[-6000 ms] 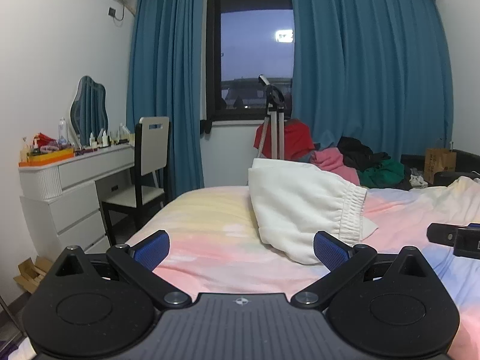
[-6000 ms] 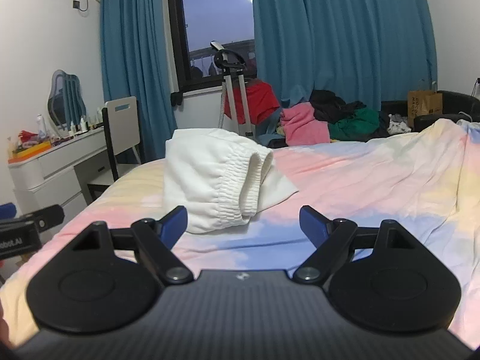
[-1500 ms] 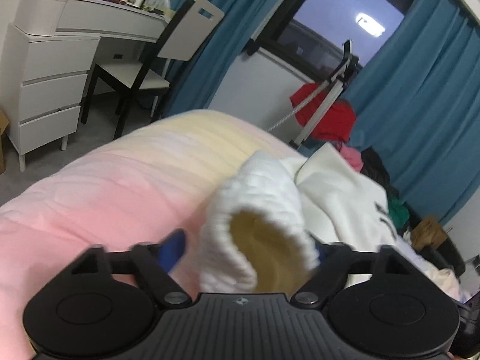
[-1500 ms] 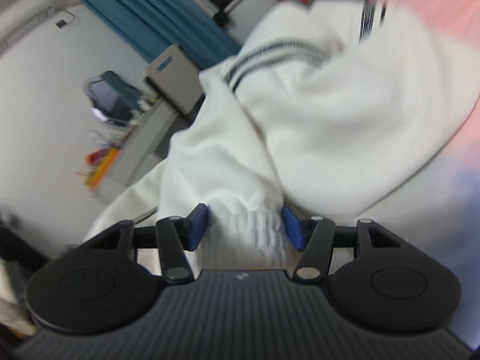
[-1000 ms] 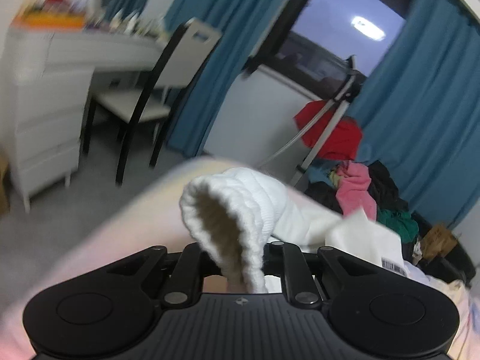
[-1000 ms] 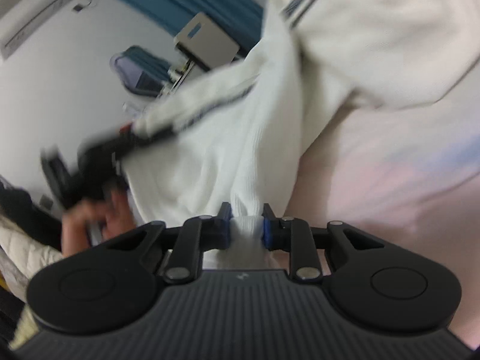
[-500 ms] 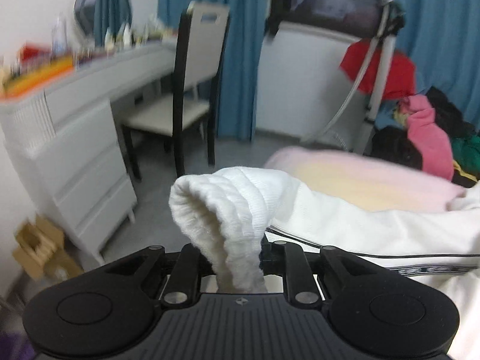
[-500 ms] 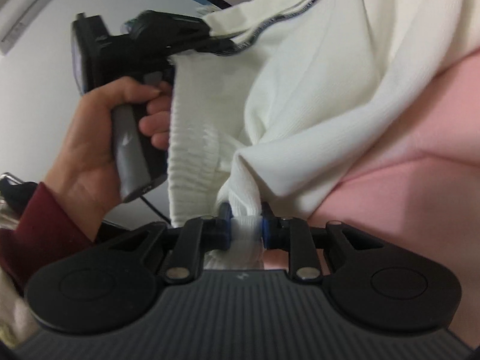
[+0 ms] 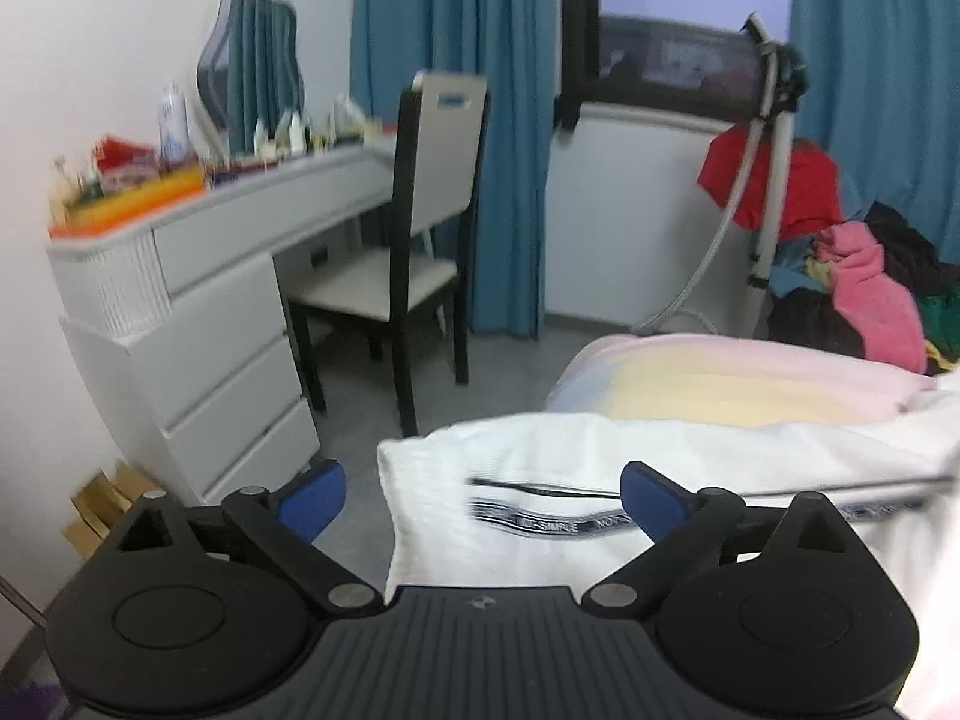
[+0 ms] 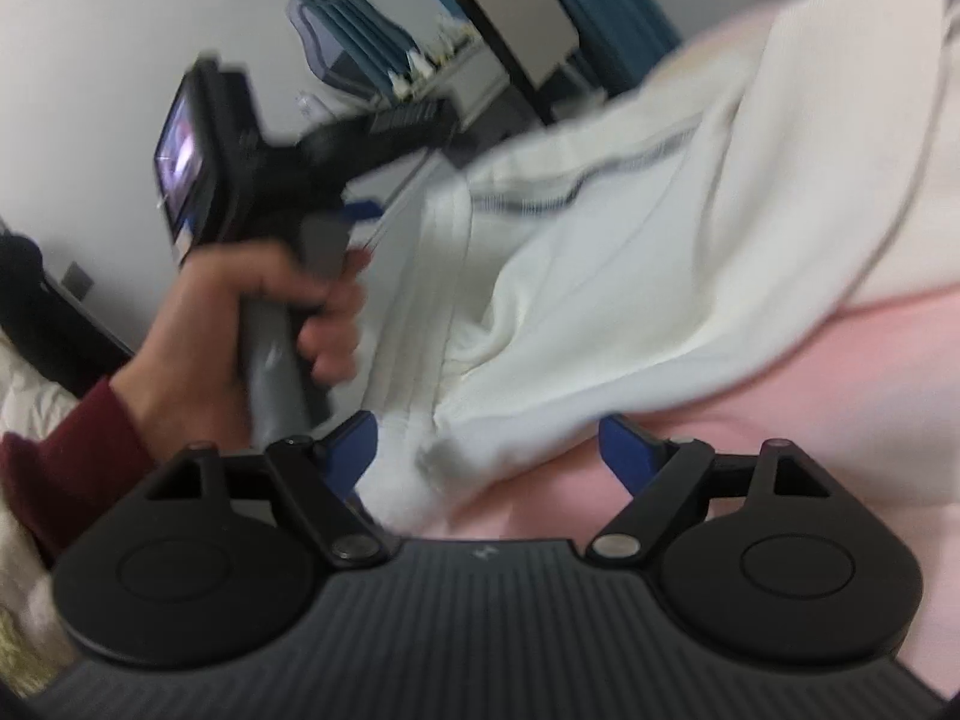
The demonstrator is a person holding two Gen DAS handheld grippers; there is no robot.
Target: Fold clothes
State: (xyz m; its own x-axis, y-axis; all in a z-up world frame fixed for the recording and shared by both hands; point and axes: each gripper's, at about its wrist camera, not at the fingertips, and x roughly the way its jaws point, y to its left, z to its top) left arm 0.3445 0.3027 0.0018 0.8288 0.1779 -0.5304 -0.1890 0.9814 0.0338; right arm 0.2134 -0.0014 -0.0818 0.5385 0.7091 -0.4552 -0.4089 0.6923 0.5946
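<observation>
The white ribbed-knit garment with a dark printed stripe (image 9: 540,510) lies spread over the near edge of the bed with the pastel pink and yellow cover (image 9: 720,378), one cuffed end hanging off the bed's left corner. The left hand-held gripper (image 9: 483,495) has its jaws opening; the garment's left end sits between the blue pads (image 9: 312,495), but they stand clear of the cloth, so it is released. In the right wrist view the right hand-held gripper (image 10: 489,447) is likewise opening, with a bunched fold of the same white garment (image 10: 630,276) lying between the blue pads (image 10: 624,447) without being pressed.

In that same view, to the left, a person's hand (image 10: 240,324) in a dark red sleeve (image 10: 66,456) grips the handle of the left hand-held gripper (image 10: 354,210), whose small screen faces the camera.

Far left in the left wrist view stand a white worktop with drawers (image 9: 198,324), cluttered on top, and a black-framed chair with a pale seat (image 9: 414,252). Blue curtains (image 9: 456,60) flank a dark window, and a heap of coloured clothes (image 9: 864,282) lies far right.
</observation>
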